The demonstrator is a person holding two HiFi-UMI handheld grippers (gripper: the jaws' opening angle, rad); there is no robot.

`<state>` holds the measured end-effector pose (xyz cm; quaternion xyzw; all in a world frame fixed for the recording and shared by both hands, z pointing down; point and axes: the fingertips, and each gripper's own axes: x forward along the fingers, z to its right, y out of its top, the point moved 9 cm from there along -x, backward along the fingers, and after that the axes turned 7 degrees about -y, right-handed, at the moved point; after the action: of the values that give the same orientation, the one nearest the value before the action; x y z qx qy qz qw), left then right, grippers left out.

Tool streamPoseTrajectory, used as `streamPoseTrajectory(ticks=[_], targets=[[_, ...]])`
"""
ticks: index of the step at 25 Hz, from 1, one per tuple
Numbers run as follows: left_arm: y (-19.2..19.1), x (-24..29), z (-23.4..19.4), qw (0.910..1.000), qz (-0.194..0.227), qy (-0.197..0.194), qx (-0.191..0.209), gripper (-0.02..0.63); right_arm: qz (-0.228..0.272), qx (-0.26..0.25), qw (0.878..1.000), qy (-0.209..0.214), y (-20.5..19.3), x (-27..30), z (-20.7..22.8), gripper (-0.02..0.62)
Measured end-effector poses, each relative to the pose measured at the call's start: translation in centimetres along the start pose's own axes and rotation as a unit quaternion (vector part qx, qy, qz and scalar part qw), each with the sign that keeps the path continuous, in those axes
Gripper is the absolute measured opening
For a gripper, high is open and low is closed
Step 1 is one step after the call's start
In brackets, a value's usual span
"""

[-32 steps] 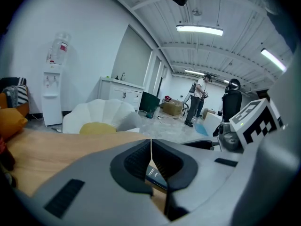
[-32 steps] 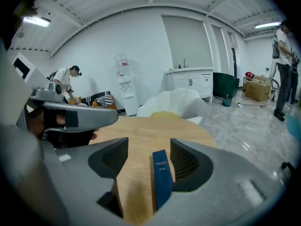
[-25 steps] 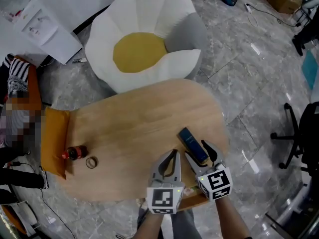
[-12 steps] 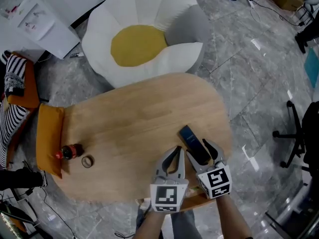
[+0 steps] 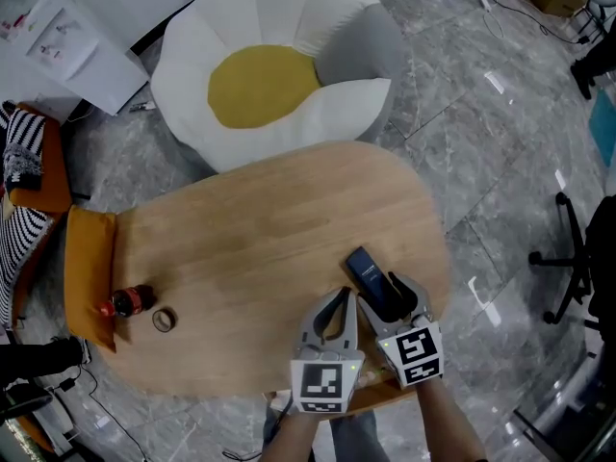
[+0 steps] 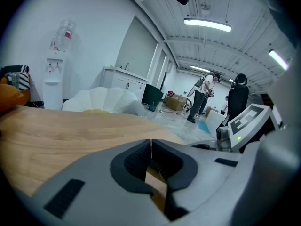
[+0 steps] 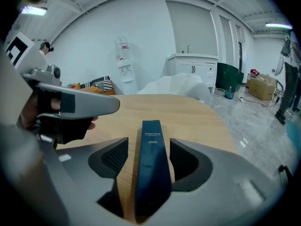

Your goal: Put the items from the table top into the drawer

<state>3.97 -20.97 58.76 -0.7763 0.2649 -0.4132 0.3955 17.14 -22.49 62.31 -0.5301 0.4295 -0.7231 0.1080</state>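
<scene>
A dark blue oblong box [image 5: 367, 271] lies on the wooden table [image 5: 269, 219] near its front right edge. My right gripper [image 5: 387, 298] is open around the box's near end, and in the right gripper view the box [image 7: 151, 140] lies between the pads with a gap on each side. My left gripper [image 5: 336, 299] hovers just left of it, shut with nothing held; its pads meet in the left gripper view [image 6: 151, 150]. A small dark bottle with a red cap [image 5: 124, 301] and a small ring [image 5: 164, 320] lie at the table's left end.
A white flower-shaped beanbag with a yellow centre [image 5: 274, 70] stands beyond the table. An orange cushion [image 5: 85, 277] leans against the table's left edge. An office chair base [image 5: 577, 277] stands on the grey floor at the right. People stand far off [image 6: 200, 95].
Both grippers and the blue box keep almost the same places. The head view has shifted a little, so the bottle and ring sit further left in the picture.
</scene>
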Motion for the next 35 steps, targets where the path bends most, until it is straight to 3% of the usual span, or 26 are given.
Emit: streamPoseTrajectory(ticks=[13,16,19,35], targets=[[-0.4,0.6,-0.4,0.9999,-0.007,0.005,-0.008,0.012,-0.048,-0.016,0.999,0.002,-0.8,1.0,0.5,0.268],[-0.3,0.6,-0.4,0.9999,-0.007,0.007,-0.007,0.012,-0.061,-0.021,0.998,-0.004,-1.2,1.3,0.5,0.235],[-0.3,0.5,-0.5,0.9999,-0.009,0.009,-0.007,0.012,-0.064,-0.031,0.997,-0.009,-1.3,1.4,0.5,0.206],[0.0,-1.0,-0.5,0.9998,-0.015,0.013,-0.006,0.012,-0.07,-0.033,0.997,-0.005,-0.5,0.7,0.4,0.19]])
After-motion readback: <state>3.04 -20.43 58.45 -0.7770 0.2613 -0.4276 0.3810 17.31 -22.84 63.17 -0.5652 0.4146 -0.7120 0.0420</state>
